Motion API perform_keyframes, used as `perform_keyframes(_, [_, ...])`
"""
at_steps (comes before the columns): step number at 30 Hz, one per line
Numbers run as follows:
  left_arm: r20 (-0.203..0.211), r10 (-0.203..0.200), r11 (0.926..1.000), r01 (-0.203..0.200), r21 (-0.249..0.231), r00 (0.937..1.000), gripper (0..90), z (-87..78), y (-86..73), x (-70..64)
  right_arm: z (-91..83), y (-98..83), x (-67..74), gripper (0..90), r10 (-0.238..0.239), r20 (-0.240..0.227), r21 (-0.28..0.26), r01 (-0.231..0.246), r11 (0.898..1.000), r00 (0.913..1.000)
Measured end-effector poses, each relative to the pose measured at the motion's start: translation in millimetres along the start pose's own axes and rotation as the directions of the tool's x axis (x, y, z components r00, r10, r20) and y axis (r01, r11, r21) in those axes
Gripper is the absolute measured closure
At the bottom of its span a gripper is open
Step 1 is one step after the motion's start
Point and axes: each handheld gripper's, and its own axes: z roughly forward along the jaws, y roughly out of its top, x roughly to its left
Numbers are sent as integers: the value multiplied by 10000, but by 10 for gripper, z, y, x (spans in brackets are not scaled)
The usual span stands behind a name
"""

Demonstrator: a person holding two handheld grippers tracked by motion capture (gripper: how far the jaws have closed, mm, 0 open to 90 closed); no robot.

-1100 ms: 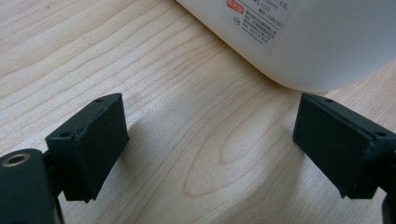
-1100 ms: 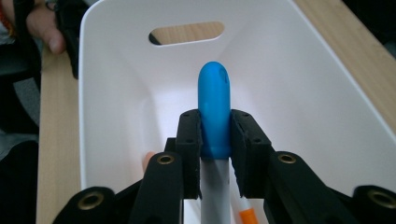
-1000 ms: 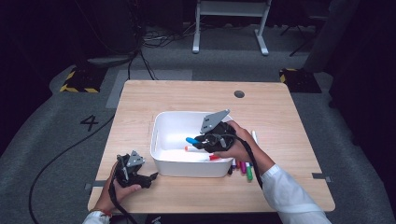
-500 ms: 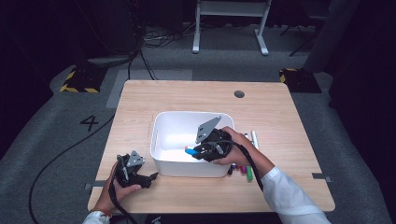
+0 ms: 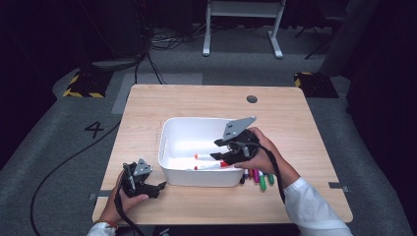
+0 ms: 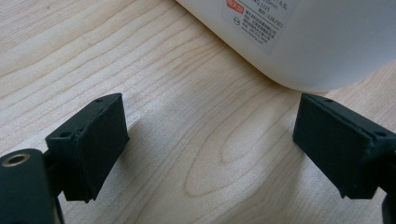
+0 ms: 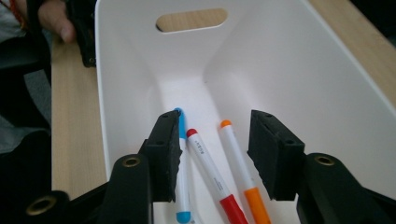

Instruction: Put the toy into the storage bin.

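A white bin stands mid-table. My right gripper hovers inside its right end, and its jaws have just been opening; nothing is pressed between them. In the right gripper view three markers lie on the bin floor below: a blue marker by the left jaw, a red marker under the gap, and an orange marker. My left gripper rests on the table at the bin's front left corner, open and empty, with the bin's wall just ahead.
Several more markers lie on the wood right of the bin's front corner, under my right wrist. A round black grommet sits near the table's far edge. The person's left hand shows beyond the bin's handle slot.
The right gripper, shut on the blue marker in the bin, has opened and drawn back slightly to the right; the marker now lies on the bin floor. The left gripper has not moved.
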Motion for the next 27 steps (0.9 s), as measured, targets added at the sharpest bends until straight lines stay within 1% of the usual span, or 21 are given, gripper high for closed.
perform_keyframes(2, [15,-11,10000,11,0,10000,102,0,0,0,-127,-48,-32,533,252,164,-353,-246,9991,9995])
perform_keyframes(4, [-1,-9,10000,9,-10,10000,102,0,0,-1,-252,-103,-55,524,474,570,-622,-438,9971,9972])
perform_keyframes(6, [20,-23,10000,23,-8,10000,102,0,0,-1,-358,-165,-89,511,611,784,-796,-548,9953,9950])
perform_keyframes(7, [22,-14,10000,14,2,10000,102,0,0,0,-421,-204,-106,508,714,977,-930,-623,9937,9926])
perform_keyframes(9, [20,-12,10000,12,0,10000,102,0,0,0,-538,-292,-138,495,881,1332,-1076,-739,9914,9872])
perform_keyframes(11, [5,-29,10000,29,-21,10000,102,1,0,-2,-643,-384,-158,486,1107,1756,-1211,-901,9885,9782])
perform_keyframes(12, [22,-17,10000,17,2,10000,102,0,0,0,-718,-465,-175,463,1249,1920,-1333,-1002,9860,9734])
perform_keyframes(13, [19,-4,10000,4,10,10000,102,0,1,1,-740,-492,-180,461,1318,1978,-1352,-1061,9851,9713])
perform_keyframes(14, [22,-17,10000,17,2,10000,102,0,1,0,-791,-579,-190,460,1612,2188,-1435,-1317,9808,9624])
perform_keyframes(15, [3,-5,10000,5,0,10000,102,1,0,0,-810,-626,-205,458,1651,2283,-1424,-1349,9806,9595])
perform_keyframes(16, [0,-9,10000,9,-6,10000,102,1,0,0,-828,-688,-216,456,1812,2376,-1420,-1504,9784,9543])
perform_keyframes(17, [2,-7,10000,7,-2,10000,102,1,0,0,-835,-738,-223,456,1918,2418,-1422,-1608,9767,9512])
perform_keyframes(18, [19,-8,10000,8,6,10000,102,0,1,1,-844,-823,-238,456,1977,2621,-1371,-1663,9765,9446])
perform_keyframes(19, [21,-7,10000,7,8,10000,102,0,1,1,-844,-874,-246,455,2032,2700,-1352,-1719,9758,9412])
perform_keyframes(20, [22,-6,10000,6,6,10000,102,0,1,1,-839,-960,-257,453,2169,2840,-1256,-1881,9741,9340])
perform_keyframes(21, [0,-7,10000,7,-4,10000,102,1,0,0,-836,-1014,-266,453,2213,2888,-1223,-1933,9735,9315])
perform_keyframes(22, [2,-20,10000,20,-12,10000,102,1,0,-1,-823,-1102,-278,453,2322,2969,-1151,-2067,9716,9263])
perform_keyframes(23, [21,-11,10000,11,9,10000,102,0,1,1,-812,-1156,-292,452,2327,3002,-1077,-2095,9719,9250])
perform_keyframes(24, [0,-1,10000,1,-14,10000,102,2,0,1,-787,-1241,-306,450,2408,3156,-943,-2221,9704,9179])
perform_keyframes(26, [0,-2,10000,2,-13,10000,102,2,0,0,-749,-1375,-336,448,2507,3296,-759,-2391,9680,9102])
perform_keyframes(27, [-2,-6,10000,6,-6,10000,102,1,0,0,-721,-1435,-348,444,2726,3255,-783,-2615,9620,9054])
